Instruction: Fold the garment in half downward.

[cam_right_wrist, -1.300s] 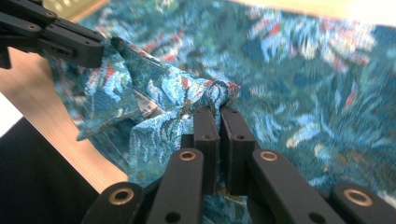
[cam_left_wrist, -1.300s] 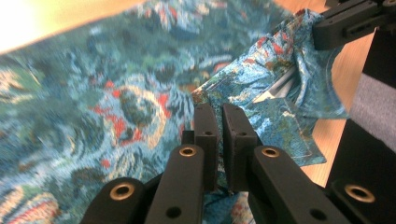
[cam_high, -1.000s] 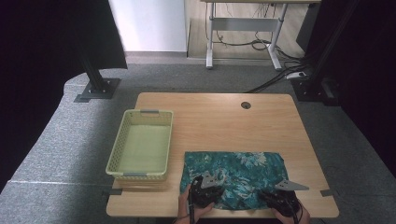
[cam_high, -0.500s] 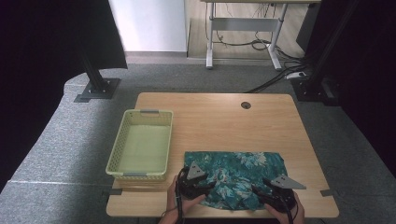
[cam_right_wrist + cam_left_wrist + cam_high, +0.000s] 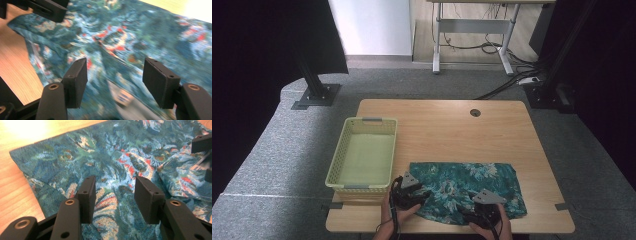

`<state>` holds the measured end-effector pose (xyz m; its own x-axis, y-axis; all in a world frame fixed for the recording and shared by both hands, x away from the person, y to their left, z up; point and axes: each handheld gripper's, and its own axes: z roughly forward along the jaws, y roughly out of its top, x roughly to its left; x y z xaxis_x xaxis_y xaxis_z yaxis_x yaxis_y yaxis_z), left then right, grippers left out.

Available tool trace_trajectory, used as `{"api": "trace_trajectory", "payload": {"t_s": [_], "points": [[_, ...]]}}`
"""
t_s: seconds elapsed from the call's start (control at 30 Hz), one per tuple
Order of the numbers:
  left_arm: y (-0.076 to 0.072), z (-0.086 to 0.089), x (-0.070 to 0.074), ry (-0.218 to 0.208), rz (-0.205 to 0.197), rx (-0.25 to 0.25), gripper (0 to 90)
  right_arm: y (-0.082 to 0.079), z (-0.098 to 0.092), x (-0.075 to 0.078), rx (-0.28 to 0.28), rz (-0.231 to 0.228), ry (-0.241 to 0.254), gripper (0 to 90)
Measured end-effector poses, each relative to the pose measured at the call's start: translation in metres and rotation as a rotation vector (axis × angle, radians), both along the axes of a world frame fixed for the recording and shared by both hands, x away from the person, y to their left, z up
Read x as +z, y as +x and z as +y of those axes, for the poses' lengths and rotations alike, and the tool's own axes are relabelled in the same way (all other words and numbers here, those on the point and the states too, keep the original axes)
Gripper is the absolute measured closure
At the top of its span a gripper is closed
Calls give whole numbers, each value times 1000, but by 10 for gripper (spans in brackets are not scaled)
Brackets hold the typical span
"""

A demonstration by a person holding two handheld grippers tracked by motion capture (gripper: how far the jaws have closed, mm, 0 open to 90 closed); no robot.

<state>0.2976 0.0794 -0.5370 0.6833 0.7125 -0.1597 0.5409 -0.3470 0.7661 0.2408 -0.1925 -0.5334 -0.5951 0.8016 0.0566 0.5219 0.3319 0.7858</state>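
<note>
A teal flower-patterned cloth (image 5: pixel 467 182) lies spread on the near right part of the wooden table (image 5: pixel 447 130). My left gripper (image 5: pixel 423 193) rests at the cloth's near left corner. Its jaws have just been opening and stand apart above the fabric (image 5: pixel 117 162), gripping nothing. My right gripper (image 5: pixel 472 208) sits over the cloth's near edge. Its jaws have also just been opening wider, with the cloth (image 5: pixel 140 37) and a pale label (image 5: pixel 122 96) under the gap. In the left gripper view the right gripper (image 5: pixel 203 143) is at the right edge.
A pale yellow-green mesh basket (image 5: pixel 343 160) stands on the table left of the cloth. A round cable hole (image 5: pixel 475 112) is in the far part of the tabletop. Black stands and a desk frame are on the floor beyond.
Both grippers' jaws have opened off the cloth. The left hand shifted left, then the right hand moved left along the near edge. The cloth stays flat.
</note>
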Motion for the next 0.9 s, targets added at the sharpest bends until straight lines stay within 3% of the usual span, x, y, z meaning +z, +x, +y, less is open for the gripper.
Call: {"api": "trace_trajectory", "payload": {"t_s": [0.2, 0.33, 0.9], "points": [[2, 0, -8, 32, 17, 1, 516, -1, 23, -6, 37, 7, -9, 353], [2, 1, -11, 40, 23, 3, 514, -1, 31, -15, 31, 29, -31, 357], [1, 3, -13, 29, 12, 12, 530, -3, 34, -23, 5, 6, -63, 354]]}}
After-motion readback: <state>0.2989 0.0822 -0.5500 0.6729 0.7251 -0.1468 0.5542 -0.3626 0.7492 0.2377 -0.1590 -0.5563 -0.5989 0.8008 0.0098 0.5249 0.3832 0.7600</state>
